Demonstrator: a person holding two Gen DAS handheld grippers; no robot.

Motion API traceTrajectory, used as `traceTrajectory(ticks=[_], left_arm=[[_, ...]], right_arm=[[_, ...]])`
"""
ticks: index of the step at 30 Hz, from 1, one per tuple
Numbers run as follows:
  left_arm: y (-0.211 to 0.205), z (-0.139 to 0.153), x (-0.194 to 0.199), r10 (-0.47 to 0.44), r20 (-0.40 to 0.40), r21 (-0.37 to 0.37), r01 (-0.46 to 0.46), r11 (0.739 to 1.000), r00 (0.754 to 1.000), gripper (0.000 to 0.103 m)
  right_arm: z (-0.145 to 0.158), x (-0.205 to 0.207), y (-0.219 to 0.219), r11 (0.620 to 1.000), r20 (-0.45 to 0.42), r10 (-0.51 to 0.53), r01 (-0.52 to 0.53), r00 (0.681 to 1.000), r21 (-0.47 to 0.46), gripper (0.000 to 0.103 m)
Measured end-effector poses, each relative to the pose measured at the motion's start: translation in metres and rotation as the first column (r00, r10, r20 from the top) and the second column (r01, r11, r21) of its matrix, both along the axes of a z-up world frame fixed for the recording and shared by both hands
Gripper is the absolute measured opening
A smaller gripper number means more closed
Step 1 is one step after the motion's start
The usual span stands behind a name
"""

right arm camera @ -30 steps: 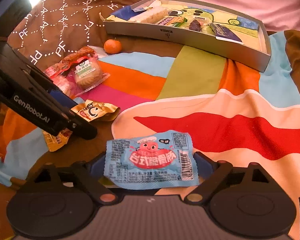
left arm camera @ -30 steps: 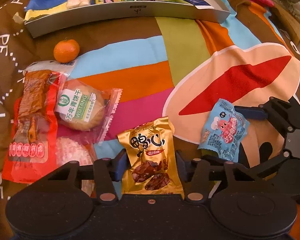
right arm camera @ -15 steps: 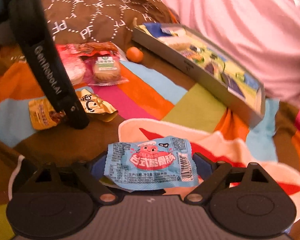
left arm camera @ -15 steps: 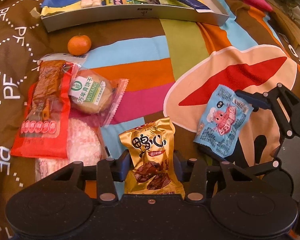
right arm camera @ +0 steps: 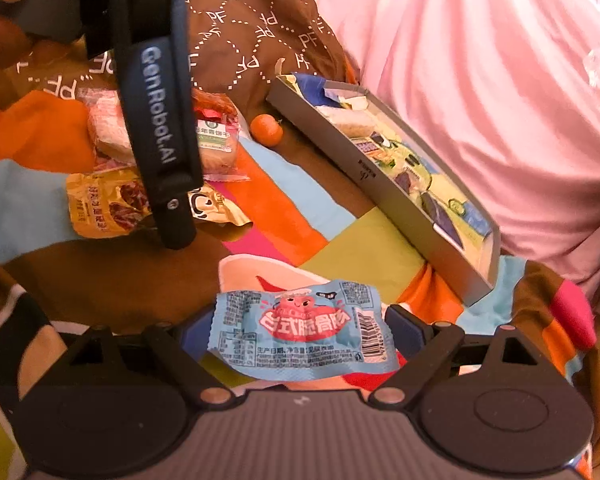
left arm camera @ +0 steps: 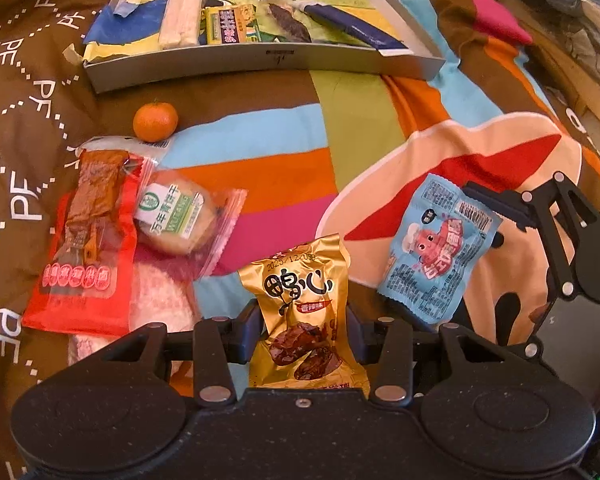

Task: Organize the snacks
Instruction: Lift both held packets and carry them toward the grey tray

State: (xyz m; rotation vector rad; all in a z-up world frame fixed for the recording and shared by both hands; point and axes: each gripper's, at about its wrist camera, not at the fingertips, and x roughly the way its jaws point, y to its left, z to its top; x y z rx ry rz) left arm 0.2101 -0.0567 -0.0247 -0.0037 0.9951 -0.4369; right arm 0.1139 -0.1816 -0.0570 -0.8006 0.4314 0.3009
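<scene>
My left gripper (left arm camera: pixel 302 330) is shut on a gold snack packet (left arm camera: pixel 302 308), which stands up between its fingers. To its right my right gripper (left arm camera: pixel 452 248) is shut on a light blue snack packet (left arm camera: pixel 438 248). In the right wrist view the blue packet (right arm camera: pixel 300 330) lies flat across the right gripper (right arm camera: pixel 300 334), and the gold packet (right arm camera: pixel 108 204) shows beside the left gripper's black body (right arm camera: pixel 160 120). A grey tray (left arm camera: pixel 260 62) at the back holds several snacks. A mandarin (left arm camera: pixel 155 121) sits in front of it.
A red packet (left arm camera: pixel 86 240), a wrapped round biscuit (left arm camera: pixel 178 216) and a pink-white wrapped snack (left arm camera: pixel 160 304) lie at the left on a colourful blanket (left arm camera: pixel 356 120). A person's hand (right arm camera: pixel 4 36) holds the left gripper. Pink fabric (right arm camera: pixel 480 100) rises behind the tray.
Both grippers have lifted and pulled back with their packets still held. The right gripper has swung round, so the tray now runs diagonally in its view.
</scene>
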Motion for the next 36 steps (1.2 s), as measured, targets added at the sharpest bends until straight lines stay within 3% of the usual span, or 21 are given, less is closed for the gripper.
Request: traceTrajectory(ticks=[9,16,21,36], left_arm=[[-0.001,0.003,0.007,0.028,0.032,-0.027,-0.028,0.999,0.999,0.046],[-0.001,0.003,0.008,0.031,0.037,-0.026,-0.031,0.999,0.999,0.046],[0.0,0.002,0.007,0.04,0.038,-0.027,-0.039,0.999,0.998,0.046],[-0.001,0.006,0.006,0.052,0.06,-0.042,-0.05,0.998,0.997,0.046]], right_arm=[[0.0,0.007,-0.003,0.999,0.066,-0.024,0.025,0.998,-0.022,0.091],[0.001,0.013,-0.007,0.998,0.009,-0.051,0.051,0.999,0.021,0.091],[0.0,0.008,-0.004,0.999,0.079,-0.04,0.043,0.996,-0.032,0.091],[-0.004,0.007,-0.001,0.994,0.162,-0.011,0.028,0.987,-0.108,0.091]])
